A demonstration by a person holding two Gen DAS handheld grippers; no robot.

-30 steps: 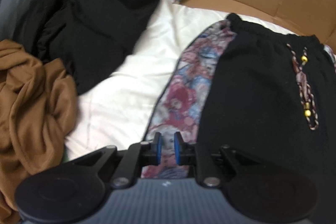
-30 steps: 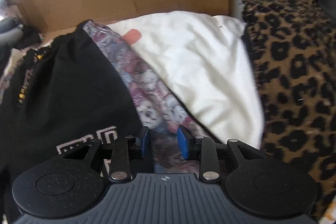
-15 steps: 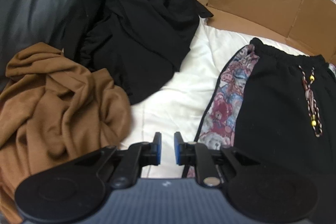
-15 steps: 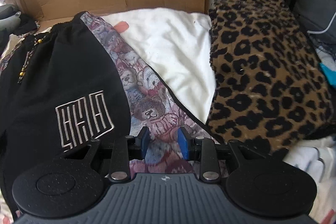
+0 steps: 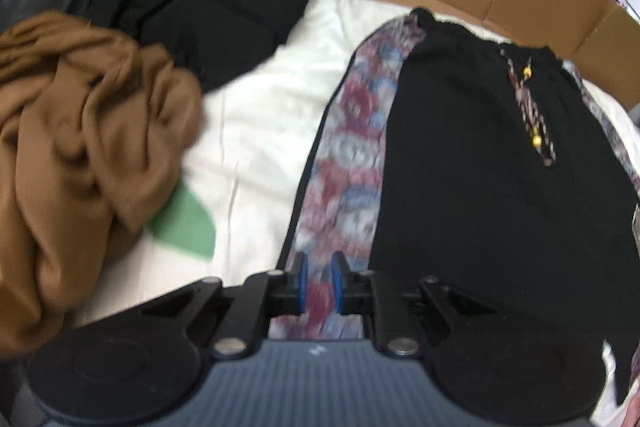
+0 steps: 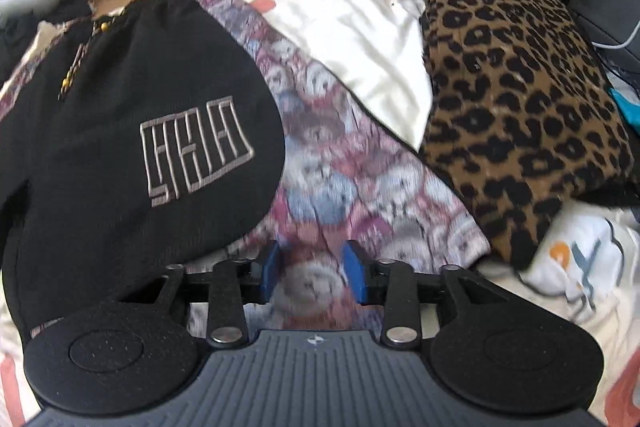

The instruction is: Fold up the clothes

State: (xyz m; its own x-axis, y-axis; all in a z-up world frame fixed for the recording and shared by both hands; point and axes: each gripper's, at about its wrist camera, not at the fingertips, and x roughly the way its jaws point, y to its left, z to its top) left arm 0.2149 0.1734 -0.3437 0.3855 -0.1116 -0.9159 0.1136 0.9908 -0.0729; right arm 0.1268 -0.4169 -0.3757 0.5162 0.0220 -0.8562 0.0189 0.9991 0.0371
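Left wrist: one black shorts (image 5: 480, 155), two hand-held grippers

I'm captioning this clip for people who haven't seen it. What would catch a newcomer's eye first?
Probably the black shorts spread flat on the white bedding, with bear-print side panels and a beaded drawstring; the left tool and right tool each sit over one panel. Next, the leopard-print fabric to the right, and the crumpled brown garment to the left.
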